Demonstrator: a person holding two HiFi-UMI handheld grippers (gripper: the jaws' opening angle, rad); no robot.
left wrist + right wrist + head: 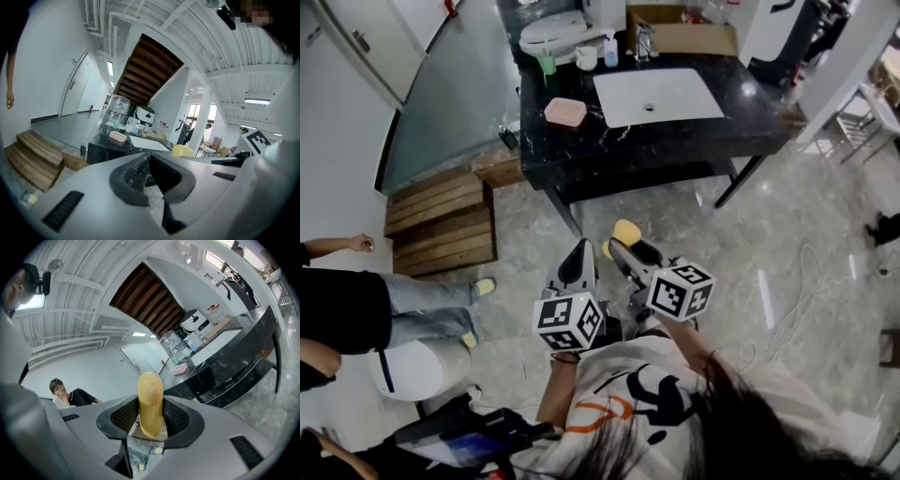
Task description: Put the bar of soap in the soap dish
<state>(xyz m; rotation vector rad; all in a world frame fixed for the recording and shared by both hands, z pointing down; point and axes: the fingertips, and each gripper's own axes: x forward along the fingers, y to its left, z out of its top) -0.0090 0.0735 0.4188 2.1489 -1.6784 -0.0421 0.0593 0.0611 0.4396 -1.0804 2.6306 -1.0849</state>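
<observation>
The yellow bar of soap [150, 401] stands upright between the pads of my right gripper [150, 414], which is shut on it. From the head camera the soap [625, 231] pokes out at the tip of the right gripper [624, 246], low over the floor and well short of the counter. The pink soap dish [565, 112] sits on the black marble counter [675, 141], left of the sink; it also shows small as the dish [117, 136] and the dish [180, 369]. My left gripper [580, 253] is beside the right one, shut on nothing, its tips [149, 155] touching.
A white sink [656, 96] with a tap [643, 42], a green cup [547, 63], bottles and a cardboard box [680, 36] share the counter. Wooden steps [441, 220] lie left. A seated person [356, 305] and a white bin [412, 367] are at the lower left.
</observation>
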